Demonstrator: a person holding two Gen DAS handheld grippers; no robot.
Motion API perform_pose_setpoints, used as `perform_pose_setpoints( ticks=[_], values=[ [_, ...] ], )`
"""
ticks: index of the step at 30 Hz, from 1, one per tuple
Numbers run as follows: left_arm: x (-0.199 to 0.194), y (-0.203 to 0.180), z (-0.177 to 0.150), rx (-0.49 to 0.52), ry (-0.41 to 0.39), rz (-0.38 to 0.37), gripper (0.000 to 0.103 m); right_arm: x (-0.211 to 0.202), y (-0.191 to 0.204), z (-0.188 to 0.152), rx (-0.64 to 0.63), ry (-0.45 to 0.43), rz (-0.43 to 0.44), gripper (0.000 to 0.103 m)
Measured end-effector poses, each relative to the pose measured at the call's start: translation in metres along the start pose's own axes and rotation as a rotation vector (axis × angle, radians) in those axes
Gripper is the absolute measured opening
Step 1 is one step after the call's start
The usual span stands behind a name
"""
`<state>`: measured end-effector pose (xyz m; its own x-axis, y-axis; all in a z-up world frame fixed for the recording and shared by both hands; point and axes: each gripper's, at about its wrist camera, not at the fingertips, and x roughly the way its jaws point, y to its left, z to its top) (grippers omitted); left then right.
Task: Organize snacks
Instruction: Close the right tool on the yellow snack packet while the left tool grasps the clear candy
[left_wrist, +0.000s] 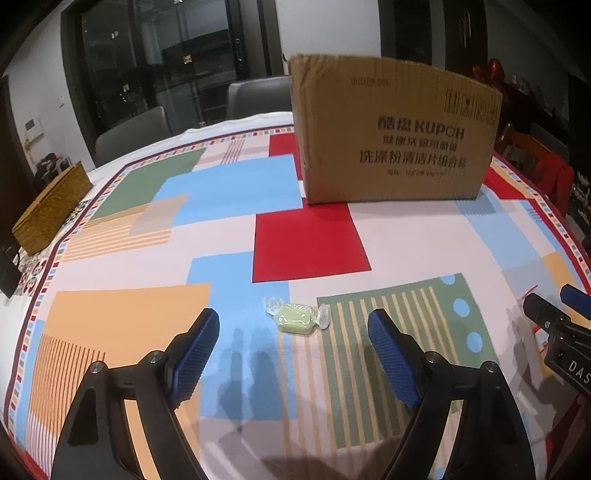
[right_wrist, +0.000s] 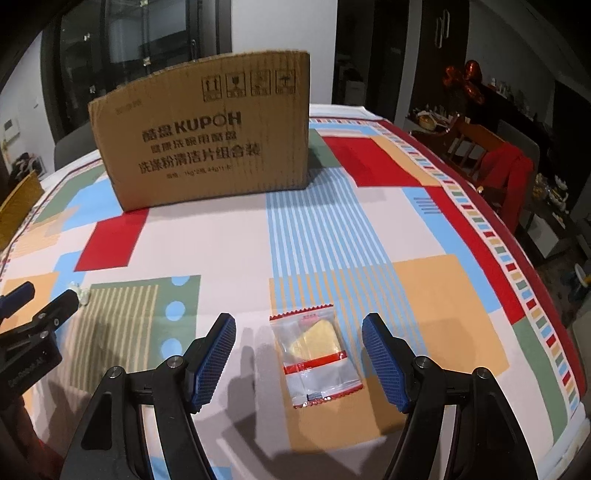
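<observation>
The left tongs (left_wrist: 291, 332) stood wide apart and held nothing; just beyond their blue ribbed fingertips (left_wrist: 201, 332) a pale green candy in a clear twisted wrapper (left_wrist: 295, 318) lay on the worktop's patchwork cloth of red, blue, green and orange blocks (left_wrist: 310, 240). The right tongs (right_wrist: 299, 334) were likewise spread and empty, with a clear red-trimmed packet holding a yellow wedge-shaped snack (right_wrist: 316, 354) lying flat between the tips, touched by neither. A brown printed cardboard box (right_wrist: 207, 136) stood upright farther back on the cloth.
</observation>
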<state>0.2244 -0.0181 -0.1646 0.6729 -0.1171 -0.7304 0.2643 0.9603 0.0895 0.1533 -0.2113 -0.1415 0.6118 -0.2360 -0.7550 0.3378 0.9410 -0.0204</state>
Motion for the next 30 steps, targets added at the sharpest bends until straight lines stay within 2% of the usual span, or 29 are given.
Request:
perform_pose_setpoints(
  ticks=[5, 12, 14, 15, 17, 19, 20, 21, 30],
  values=[
    [0.01, 0.0, 0.003, 0.035, 0.01, -0.008, 0.075, 0.009, 0.003, 0.0, 0.004, 0.041, -0.011, 0.072],
    [0.032, -0.002, 0.005, 0.051, 0.077, -0.041, 0.066, 0.021, 0.006, -0.001, 0.023, 0.106, -0.008, 0.072],
    [0.031, -0.002, 0.005, 0.052, 0.074, -0.053, 0.064, 0.021, 0.005, -0.002, 0.037, 0.11, -0.004, 0.071],
    [0.031, -0.002, 0.005, 0.055, 0.075, -0.058, 0.061, 0.02, 0.006, -0.002, 0.039, 0.111, -0.003, 0.07],
    [0.031, -0.002, 0.006, 0.059, 0.078, -0.079, 0.041, 0.019, 0.007, -0.001, 0.041, 0.107, -0.001, 0.064],
    [0.03, -0.001, 0.006, 0.052, 0.085, -0.099, 0.029, 0.018, 0.008, 0.0, 0.043, 0.103, 0.009, 0.046],
    [0.03, -0.001, 0.006, 0.054, 0.086, -0.102, 0.028, 0.018, 0.009, 0.0, 0.042, 0.101, 0.015, 0.04],
    [0.029, -0.002, 0.005, 0.059, 0.085, -0.105, 0.028, 0.017, 0.009, 0.001, 0.042, 0.098, 0.025, 0.038],
    [0.023, -0.003, 0.001, 0.057, 0.08, -0.106, 0.027, 0.013, 0.013, 0.003, 0.039, 0.075, 0.055, 0.035]
  ],
)
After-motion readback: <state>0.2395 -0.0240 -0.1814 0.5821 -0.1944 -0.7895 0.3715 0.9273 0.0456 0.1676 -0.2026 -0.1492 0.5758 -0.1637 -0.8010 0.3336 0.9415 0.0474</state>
